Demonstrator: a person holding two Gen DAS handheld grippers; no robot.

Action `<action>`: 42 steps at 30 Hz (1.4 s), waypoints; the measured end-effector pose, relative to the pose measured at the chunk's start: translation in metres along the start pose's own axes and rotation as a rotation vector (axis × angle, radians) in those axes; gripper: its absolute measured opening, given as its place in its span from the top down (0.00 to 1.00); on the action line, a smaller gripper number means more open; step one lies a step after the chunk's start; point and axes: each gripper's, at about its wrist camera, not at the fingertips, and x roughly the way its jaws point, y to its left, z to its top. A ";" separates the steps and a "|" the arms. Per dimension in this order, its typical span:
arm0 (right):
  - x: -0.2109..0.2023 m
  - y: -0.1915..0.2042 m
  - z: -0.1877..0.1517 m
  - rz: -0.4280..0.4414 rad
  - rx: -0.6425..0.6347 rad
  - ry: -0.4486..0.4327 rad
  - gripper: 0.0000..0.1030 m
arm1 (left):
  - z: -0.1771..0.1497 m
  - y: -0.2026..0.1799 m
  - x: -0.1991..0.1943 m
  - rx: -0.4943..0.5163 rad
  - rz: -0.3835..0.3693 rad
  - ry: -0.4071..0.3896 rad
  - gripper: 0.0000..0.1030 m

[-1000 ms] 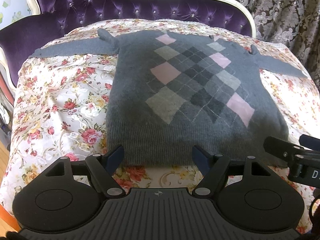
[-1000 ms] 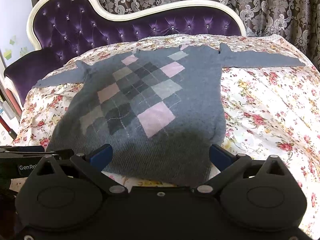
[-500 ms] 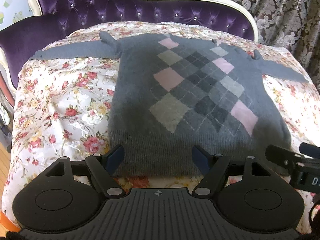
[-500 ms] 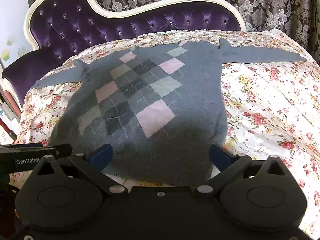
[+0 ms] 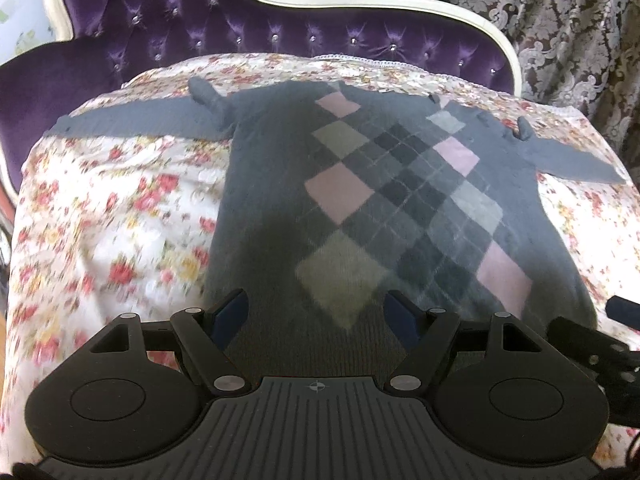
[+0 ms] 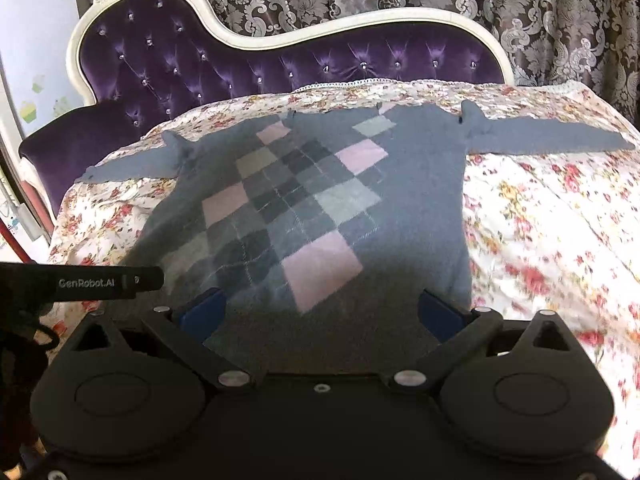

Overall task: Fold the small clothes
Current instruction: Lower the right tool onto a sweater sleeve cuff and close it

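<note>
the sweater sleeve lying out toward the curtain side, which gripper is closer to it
Right. The right gripper hangs open over the hem's corner on the side of that sleeve. The left gripper, also open, sits over the hem's opposite end, across the sweater.

Two hand-held claws point forward and downward, side by side. The left claw (image 5: pixel 316 312), low in its own frame, has its blue-padded fingers (image 5: pixel 230 314) spread wide with nothing pinched between them. The right claw (image 6: pixel 320 314) likewise stands spread and empty-handed, its fingers (image 6: pixel 202 314) parted. Each claw's black body edges into the other's view.
</note>
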 end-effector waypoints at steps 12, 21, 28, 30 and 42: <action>0.056 -0.039 0.056 0.034 -0.017 0.042 0.35 | 0.035 -0.007 0.051 0.046 0.018 -0.027 0.29; 0.121 -0.047 0.111 0.000 -0.133 -0.026 0.51 | 0.046 -0.014 0.090 0.088 0.030 0.003 0.29; 0.170 -0.056 0.143 0.003 -0.137 -0.010 0.61 | 0.073 0.001 0.092 -0.026 -0.023 -0.015 0.29; 0.179 -0.059 0.155 0.002 -0.139 -0.026 0.61 | 0.086 0.003 0.091 -0.041 -0.020 -0.039 0.29; 0.281 -0.072 0.211 -0.095 -0.084 -0.002 0.76 | 0.088 -0.009 0.115 0.009 0.032 -0.006 0.29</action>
